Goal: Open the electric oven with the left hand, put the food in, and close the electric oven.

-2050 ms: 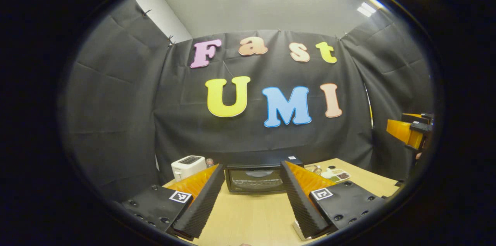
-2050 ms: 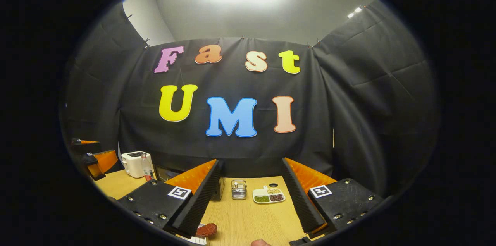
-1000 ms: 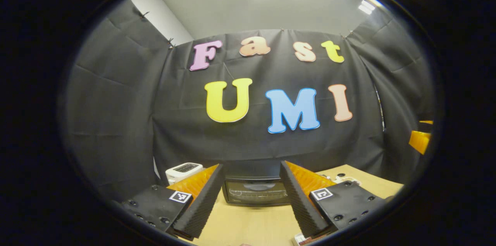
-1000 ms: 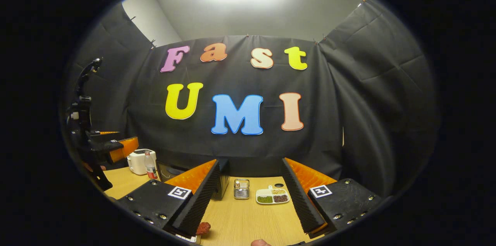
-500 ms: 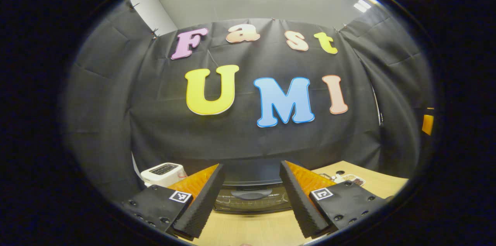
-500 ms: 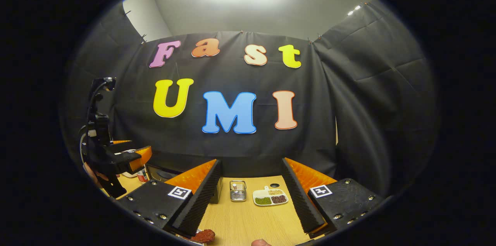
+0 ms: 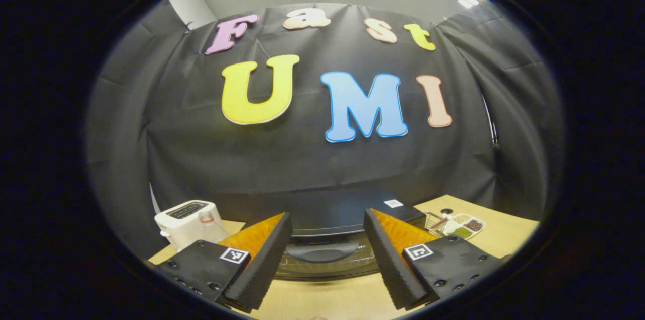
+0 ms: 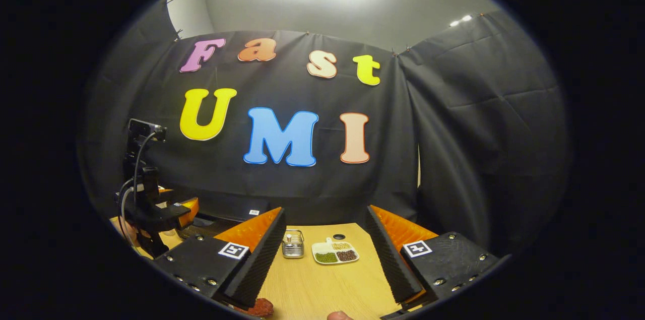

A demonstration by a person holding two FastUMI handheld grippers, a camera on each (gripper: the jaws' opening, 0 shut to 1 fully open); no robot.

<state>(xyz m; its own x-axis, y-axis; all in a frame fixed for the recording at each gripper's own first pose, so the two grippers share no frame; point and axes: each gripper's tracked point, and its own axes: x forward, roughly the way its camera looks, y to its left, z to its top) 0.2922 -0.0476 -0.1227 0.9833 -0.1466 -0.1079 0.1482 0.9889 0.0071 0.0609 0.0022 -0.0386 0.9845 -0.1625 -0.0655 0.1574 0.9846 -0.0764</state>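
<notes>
Barely started imo: oven door looks shut, food not in. Near end: left gripper (image 7: 326, 259) fingers spread wide, empty, the electric oven (image 7: 327, 239) framed right between them, close but apparently not touching. Right gripper (image 8: 326, 259) open too, reddish food (image 8: 256, 307) by its left finger on the worktop (image 8: 322, 284).

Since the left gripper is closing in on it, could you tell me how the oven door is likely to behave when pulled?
The oven door looks rigid, glass-fronted, so probably stiff, not floppy. Its handle is a smooth curved bar, so the fingers may slip. The oven looks boxy and low, so it likely slides rather than tips.
</notes>
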